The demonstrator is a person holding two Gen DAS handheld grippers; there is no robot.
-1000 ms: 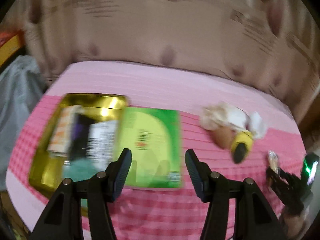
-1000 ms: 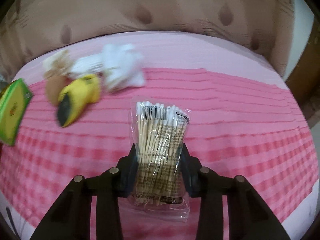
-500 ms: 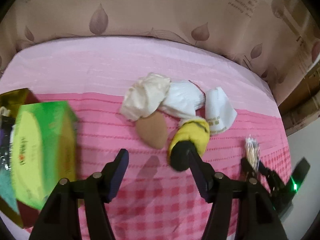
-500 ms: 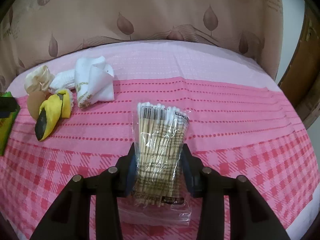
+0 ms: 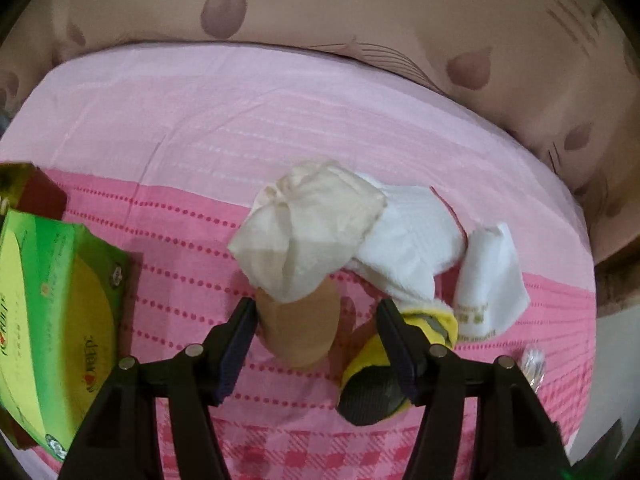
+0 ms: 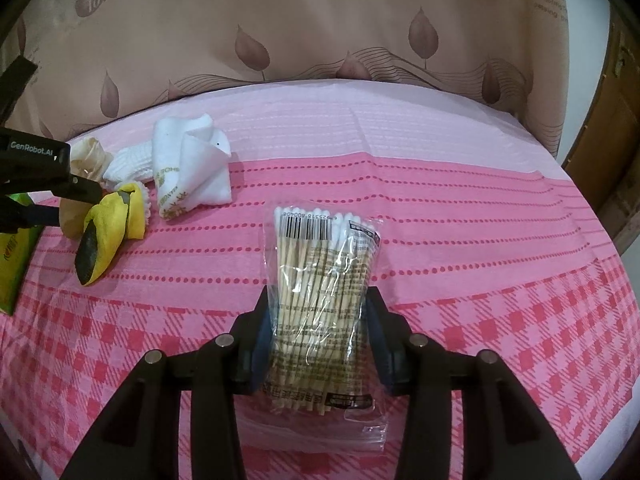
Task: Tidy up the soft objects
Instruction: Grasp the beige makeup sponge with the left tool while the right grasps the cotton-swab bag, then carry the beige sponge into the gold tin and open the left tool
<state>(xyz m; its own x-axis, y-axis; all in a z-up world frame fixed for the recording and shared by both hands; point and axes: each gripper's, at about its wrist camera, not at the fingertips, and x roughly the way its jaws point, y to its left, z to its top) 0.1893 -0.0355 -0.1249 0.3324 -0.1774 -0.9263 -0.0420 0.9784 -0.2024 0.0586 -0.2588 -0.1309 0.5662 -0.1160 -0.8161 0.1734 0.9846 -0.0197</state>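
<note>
My left gripper [image 5: 314, 312] is open, its jaws on either side of a beige makeup sponge [image 5: 298, 330] lying on the pink cloth. A cream cloth [image 5: 308, 228] overlaps the sponge's far end. A white sock [image 5: 408, 240], a folded white towel [image 5: 490, 280] and a yellow and black pouch [image 5: 376, 376] lie to the right. My right gripper [image 6: 318, 304] is shut on a clear bag of cotton swabs [image 6: 324, 292], held over the table. The left gripper also shows in the right wrist view [image 6: 60, 188].
A green box [image 5: 52, 320] lies at the left, with a gold tray's corner [image 5: 24, 188] behind it. The pink checked tablecloth [image 6: 480, 280] covers the table. A leaf-patterned curtain [image 6: 320, 20] hangs behind, and a wooden door [image 6: 616, 152] is at the far right.
My left gripper swung right from the tray and green box and closed in until the sponge lies between its jaws. My right gripper kept the swab bag and stayed nearly still.
</note>
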